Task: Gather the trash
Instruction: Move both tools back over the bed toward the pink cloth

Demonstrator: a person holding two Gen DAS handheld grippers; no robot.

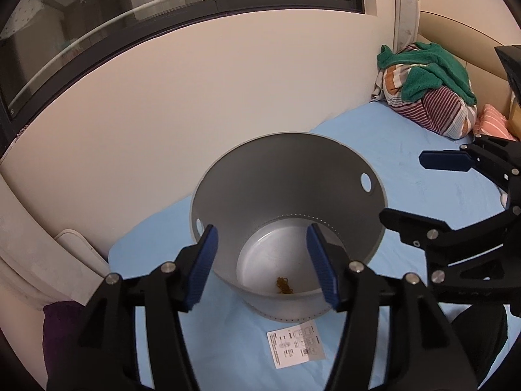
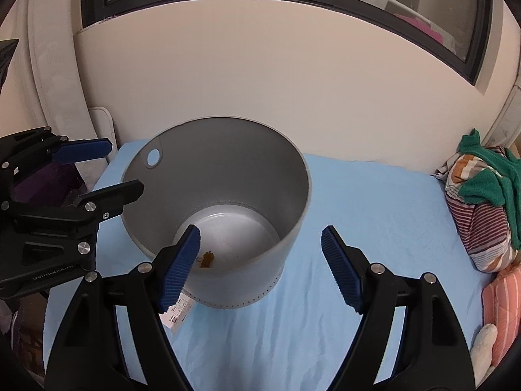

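A grey round bin [image 1: 276,169] [image 2: 228,163] stands upright on the blue bedsheet [image 1: 407,140] [image 2: 358,211]. A small brown scrap [image 1: 284,285] [image 2: 206,258] lies on its floor. My left gripper [image 1: 260,231] [image 2: 125,166] hovers over the bin's near rim, open, with nothing between its blue pads. My right gripper [image 2: 260,229] [image 1: 403,187] is open too, astride the bin's near right wall without touching it, and holds nothing. A white printed paper slip [image 1: 294,347] [image 2: 179,312] lies flat on the sheet just in front of the bin.
A cream wall with a dark-framed window rises right behind the bin. A heap of striped and green laundry [image 1: 429,91] [image 2: 482,202] sits at the right, with a pink striped cloth [image 2: 501,309] nearer. A purple item [image 1: 62,332] lies off the bed's left edge.
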